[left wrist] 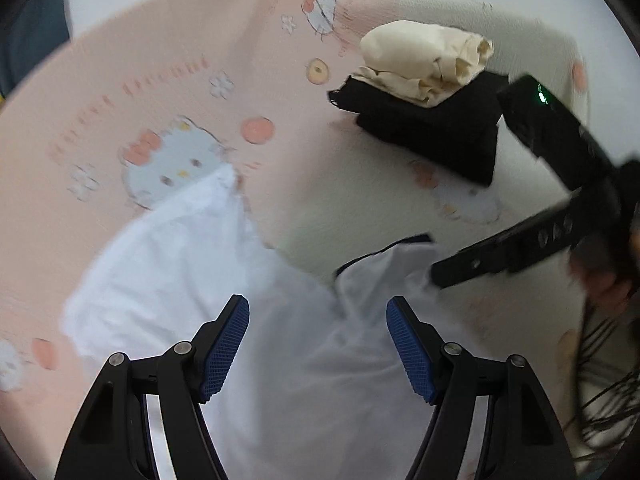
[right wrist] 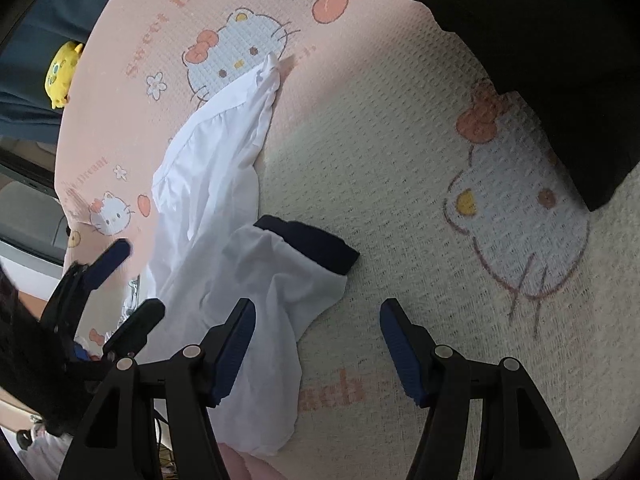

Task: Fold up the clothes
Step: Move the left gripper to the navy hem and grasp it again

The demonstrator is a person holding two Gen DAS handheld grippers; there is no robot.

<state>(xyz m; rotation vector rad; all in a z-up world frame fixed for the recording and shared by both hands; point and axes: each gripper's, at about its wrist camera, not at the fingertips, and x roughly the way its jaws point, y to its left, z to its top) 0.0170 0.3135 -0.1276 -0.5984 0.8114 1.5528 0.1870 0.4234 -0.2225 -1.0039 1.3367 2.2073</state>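
Observation:
A crumpled white garment (left wrist: pixel 224 264) with a dark navy trim (right wrist: pixel 312 246) lies on a pink and cream cat-print sheet (right wrist: pixel 400 152). My left gripper (left wrist: pixel 317 308) hovers open just above the white cloth, with nothing between its blue pads. My right gripper (right wrist: pixel 317 312) is open too; its left finger is over the garment's edge and its right finger is over bare sheet. In the left wrist view, one black finger (left wrist: pixel 488 254) of the right gripper reaches in near the navy trim (left wrist: pixel 384 248). In the right wrist view, the left gripper (right wrist: pixel 140 276) appears at the left, open.
A stack of folded clothes, cream (left wrist: pixel 428 60) on top of black (left wrist: pixel 436 132), sits on the sheet beyond the garment and looms at the top right as black cloth (right wrist: pixel 540 60). A yellow plush toy (right wrist: pixel 62 72) lies past the sheet's left edge. Cables (left wrist: pixel 600 380) hang at the right.

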